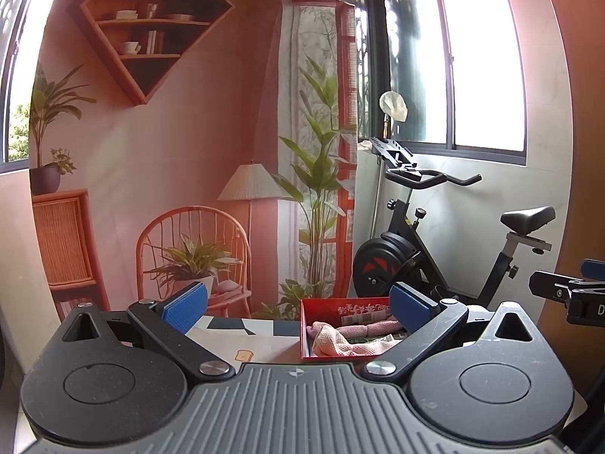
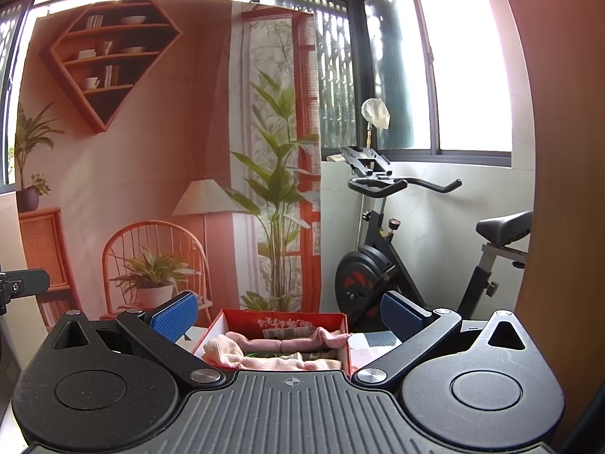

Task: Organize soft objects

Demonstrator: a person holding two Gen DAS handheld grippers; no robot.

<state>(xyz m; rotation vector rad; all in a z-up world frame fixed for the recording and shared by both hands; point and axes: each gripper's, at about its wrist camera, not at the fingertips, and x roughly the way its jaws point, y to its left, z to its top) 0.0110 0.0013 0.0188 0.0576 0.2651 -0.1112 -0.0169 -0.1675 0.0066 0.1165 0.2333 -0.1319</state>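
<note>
A red cardboard box (image 1: 304, 325) (image 2: 342, 331) stands on the table with a crumpled pink cloth (image 1: 340, 338) (image 2: 264, 348) lying inside it, over some greenish items that I cannot make out. My left gripper (image 1: 298, 304) is open, held above the table, with the box just ahead of its right blue pad and nothing between the fingers. My right gripper (image 2: 289, 316) is open too, its blue pads spread either side of the box, which sits below and ahead. The right gripper's side (image 1: 567, 295) shows at the edge of the left wrist view.
The table carries a patterned cloth (image 1: 242, 335) (image 2: 374, 340). Behind it hangs a printed backdrop (image 1: 181, 151) of a room scene. A black exercise bike (image 1: 435, 242) (image 2: 408, 242) stands at the right under the windows. A wooden panel (image 2: 567, 151) borders the far right.
</note>
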